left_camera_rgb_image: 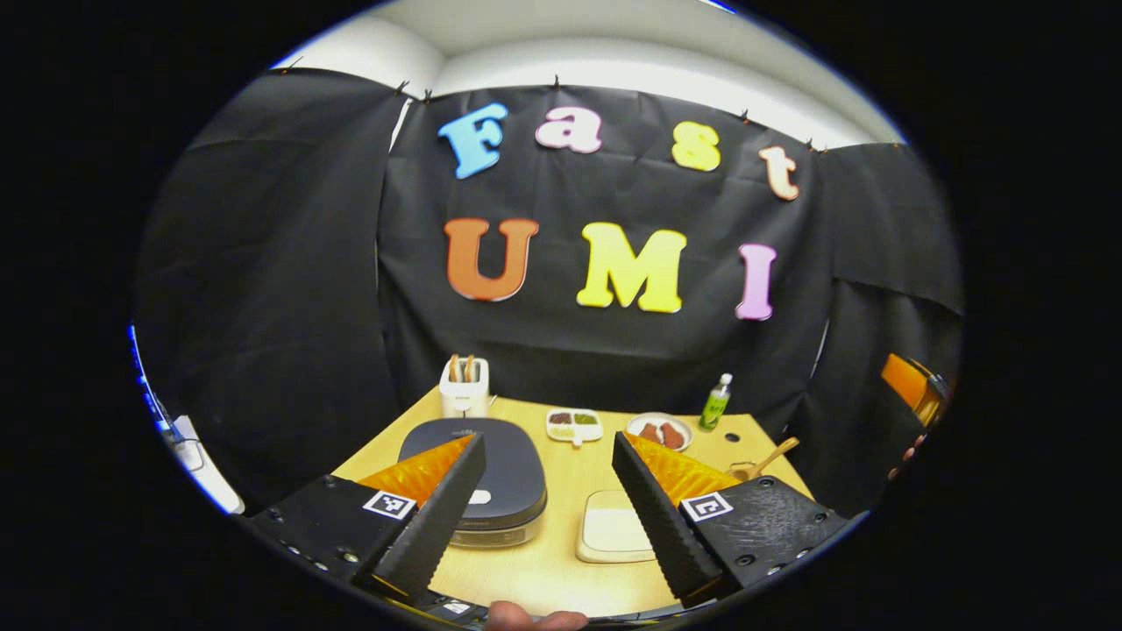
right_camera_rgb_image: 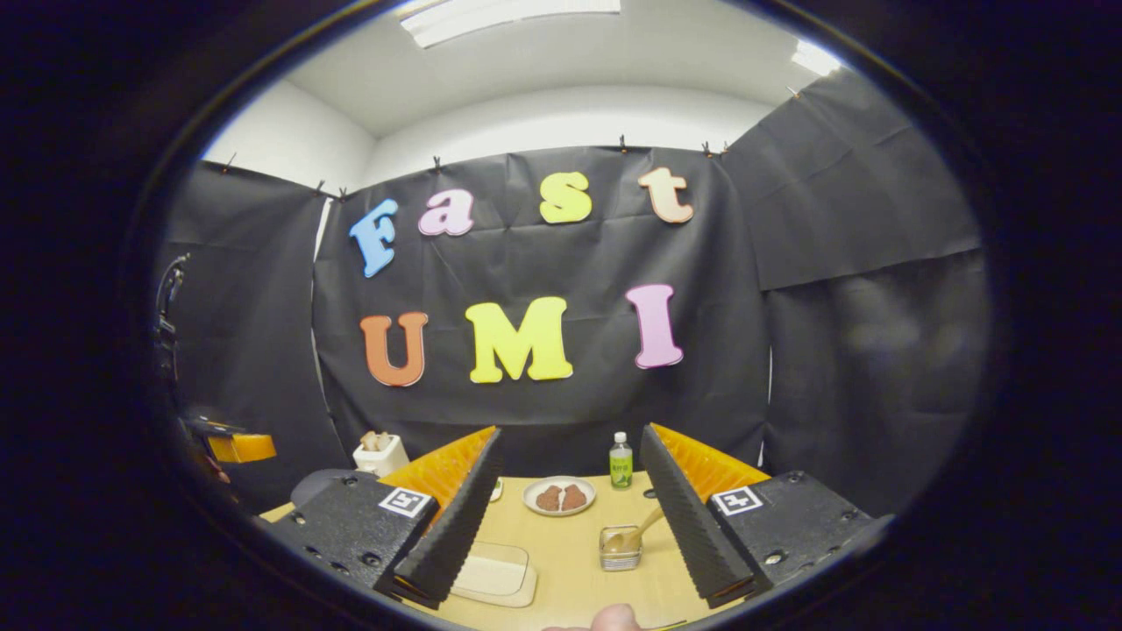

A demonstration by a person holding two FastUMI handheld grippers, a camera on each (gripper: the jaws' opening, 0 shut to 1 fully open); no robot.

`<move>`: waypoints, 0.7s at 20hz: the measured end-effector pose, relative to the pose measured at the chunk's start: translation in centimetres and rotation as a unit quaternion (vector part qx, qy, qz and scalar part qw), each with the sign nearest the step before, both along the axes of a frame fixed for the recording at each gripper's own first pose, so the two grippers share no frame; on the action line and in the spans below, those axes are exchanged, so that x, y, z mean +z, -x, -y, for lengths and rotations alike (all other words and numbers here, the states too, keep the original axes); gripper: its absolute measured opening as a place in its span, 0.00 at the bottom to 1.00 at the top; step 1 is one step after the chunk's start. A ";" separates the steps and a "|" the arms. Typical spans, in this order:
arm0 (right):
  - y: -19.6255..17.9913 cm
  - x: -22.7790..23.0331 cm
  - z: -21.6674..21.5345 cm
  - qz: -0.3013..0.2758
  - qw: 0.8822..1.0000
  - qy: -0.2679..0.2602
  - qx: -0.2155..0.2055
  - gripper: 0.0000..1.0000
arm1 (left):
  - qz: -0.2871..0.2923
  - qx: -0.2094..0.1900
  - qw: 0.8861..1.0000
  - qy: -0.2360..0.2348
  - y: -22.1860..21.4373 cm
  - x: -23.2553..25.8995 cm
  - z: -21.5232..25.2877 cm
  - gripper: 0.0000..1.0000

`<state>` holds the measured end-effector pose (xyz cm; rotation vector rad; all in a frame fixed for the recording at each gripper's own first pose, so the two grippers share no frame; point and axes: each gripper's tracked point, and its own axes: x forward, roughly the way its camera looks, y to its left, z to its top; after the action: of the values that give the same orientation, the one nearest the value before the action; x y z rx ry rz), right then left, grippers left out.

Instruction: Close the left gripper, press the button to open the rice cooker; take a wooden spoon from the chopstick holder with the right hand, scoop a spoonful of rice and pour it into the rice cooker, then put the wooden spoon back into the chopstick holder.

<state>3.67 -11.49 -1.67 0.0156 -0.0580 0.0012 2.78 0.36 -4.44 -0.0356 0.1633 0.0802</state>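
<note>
The dark rice cooker [left_camera_rgb_image: 504,460] sits closed on the wooden table [left_camera_rgb_image: 561,570], with a pale button [left_camera_rgb_image: 479,497] at its front. My left gripper [left_camera_rgb_image: 548,438] hovers open above the table's near edge, its left finger over the cooker lid. A shallow white square dish [left_camera_rgb_image: 614,530] with pale contents lies right of the cooker. In the right gripper view, a wooden spoon [right_camera_rgb_image: 642,528] leans in the small chopstick holder [right_camera_rgb_image: 620,550], just ahead of my open right gripper [right_camera_rgb_image: 570,431]. The same holder [left_camera_rgb_image: 743,471] stands at the table's right side.
A white toaster [left_camera_rgb_image: 465,386] stands behind the cooker. A divided dish [left_camera_rgb_image: 574,425], a plate of brown food [left_camera_rgb_image: 659,431] and a green bottle [left_camera_rgb_image: 715,401] line the back of the table. The other gripper [left_camera_rgb_image: 912,386] shows at the far right.
</note>
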 end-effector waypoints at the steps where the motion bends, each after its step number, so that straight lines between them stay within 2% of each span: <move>1: 1.3 0.6 -0.3 0.005 1.000 0.001 -0.002 1.00 | 0.023 -0.008 1.000 0.000 1.2 1.2 0.5 0.94; 2: 2.6 1.2 -0.7 0.011 1.000 0.000 -0.006 0.93 | 0.041 -0.013 0.999 -0.002 2.2 2.1 1.0 0.94; 3: 3.9 1.5 -1.0 0.016 1.000 0.000 -0.009 1.00 | 0.054 -0.019 0.998 -0.002 3.3 2.5 1.4 0.94; 9: 10.5 0.2 -2.8 0.006 1.000 0.007 -0.022 1.00 | 0.091 -0.049 0.994 -0.025 8.7 3.6 2.9 0.94; 14: 12.9 -1.3 -4.2 -0.008 1.000 0.018 -0.021 1.00 | 0.104 -0.057 0.992 -0.034 11.2 3.9 3.1 0.94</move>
<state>-9.20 -7.25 -2.95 -0.0216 -0.0432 -0.0391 -8.42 -2.72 -0.49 0.0342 -0.0465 -0.0317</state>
